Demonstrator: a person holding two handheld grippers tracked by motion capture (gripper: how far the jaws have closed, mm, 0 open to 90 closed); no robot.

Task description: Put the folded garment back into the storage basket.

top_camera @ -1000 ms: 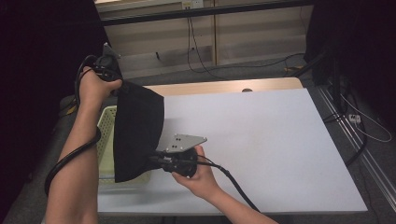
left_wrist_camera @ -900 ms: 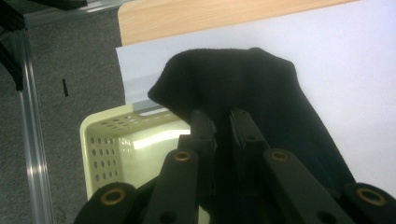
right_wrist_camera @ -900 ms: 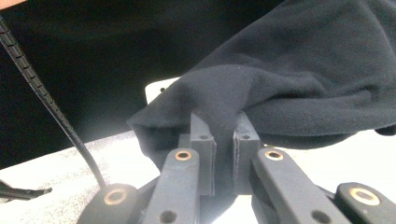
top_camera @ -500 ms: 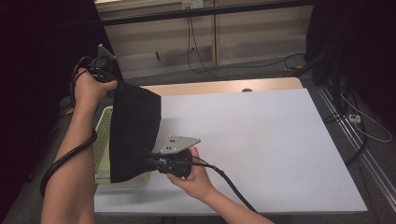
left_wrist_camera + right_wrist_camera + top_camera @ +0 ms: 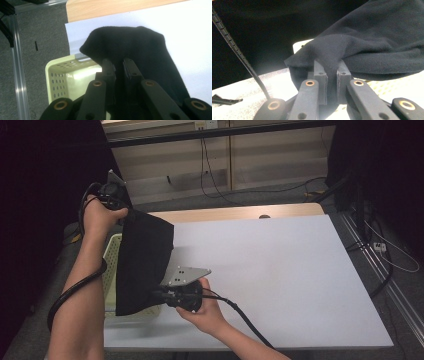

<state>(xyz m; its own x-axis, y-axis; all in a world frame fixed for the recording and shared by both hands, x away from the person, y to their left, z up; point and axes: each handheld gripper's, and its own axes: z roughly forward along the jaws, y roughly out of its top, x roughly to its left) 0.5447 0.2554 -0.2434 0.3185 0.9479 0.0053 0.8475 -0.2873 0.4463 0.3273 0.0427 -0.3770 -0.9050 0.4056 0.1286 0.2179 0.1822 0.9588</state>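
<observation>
A black fleece cloth point(image 5: 142, 265) hangs stretched between both grippers above a pale yellow perforated basket point(image 5: 112, 252) at the table's left edge. My left gripper point(image 5: 120, 204), raised at the far left, is shut on the cloth's upper corner; in the left gripper view that cloth point(image 5: 135, 47) bunches between the fingertips point(image 5: 108, 63), with the basket point(image 5: 62, 75) below. My right gripper point(image 5: 152, 296), nearer the front edge, is shut on the lower corner; in the right gripper view the cloth point(image 5: 367, 45) folds over the pads point(image 5: 320, 70).
A white sheet point(image 5: 280, 275) covers the table, with a wooden strip point(image 5: 235, 212) at its far edge. Cables trail from both grippers. Grey floor and a metal rail point(image 5: 17, 75) lie left of the basket.
Both hands drifted slightly left with the cloth, which now hangs more over the basket. Both grips are unchanged.
</observation>
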